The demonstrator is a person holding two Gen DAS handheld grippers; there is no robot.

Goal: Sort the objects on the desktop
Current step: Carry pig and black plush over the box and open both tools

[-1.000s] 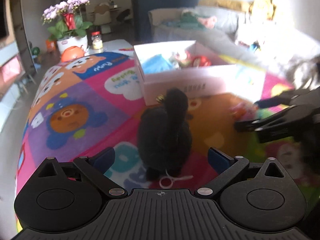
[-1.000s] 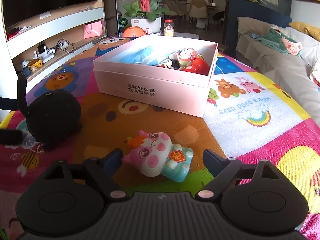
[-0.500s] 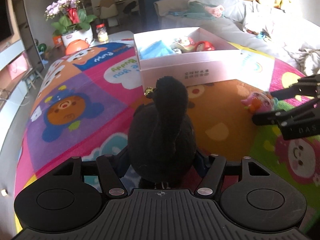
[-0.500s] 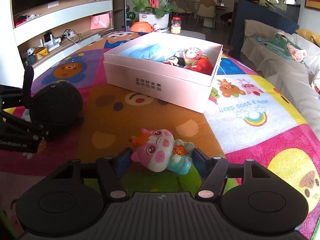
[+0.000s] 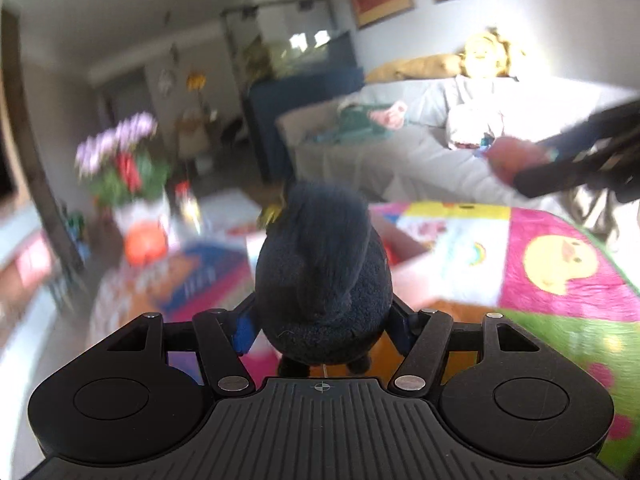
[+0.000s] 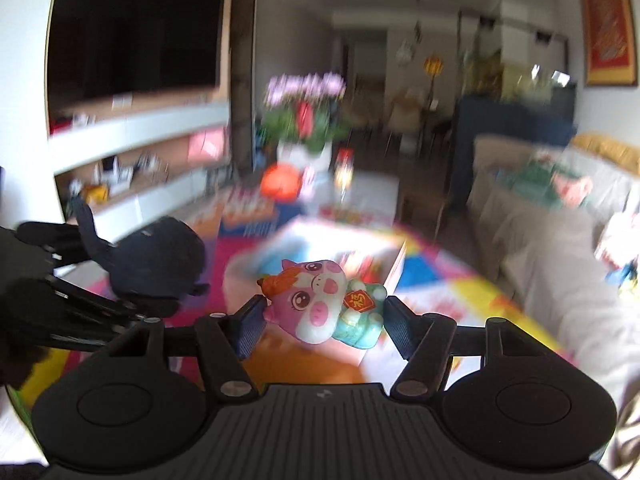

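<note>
A black plush toy [image 5: 320, 280] is lifted off the colourful mat [image 5: 560, 264], and my left gripper [image 5: 322, 320] is shut on its body. A pink pig figure [image 6: 316, 300] with a teal base hangs above the mat too; my right gripper [image 6: 325, 312] grips it from both sides, jaws still closing. The pink cardboard box [image 6: 312, 240] shows blurred behind the pig. In the right wrist view the black plush [image 6: 160, 256] and the left gripper [image 6: 80, 300] are at the left. In the left wrist view the right gripper [image 5: 568, 160] carries the pig [image 5: 516, 156] at the upper right.
A potted plant with purple flowers [image 6: 304, 120], an orange object [image 6: 280, 184] and a jar stand beyond the box. A grey sofa [image 5: 400, 152] with cushions and toys runs along the right. Shelving under a TV [image 6: 136, 148] lines the left wall.
Both grippers closed on their toys, the left on the black plush and the right on the pig. Both then rose off the mat; the views now tilt up and blur.
</note>
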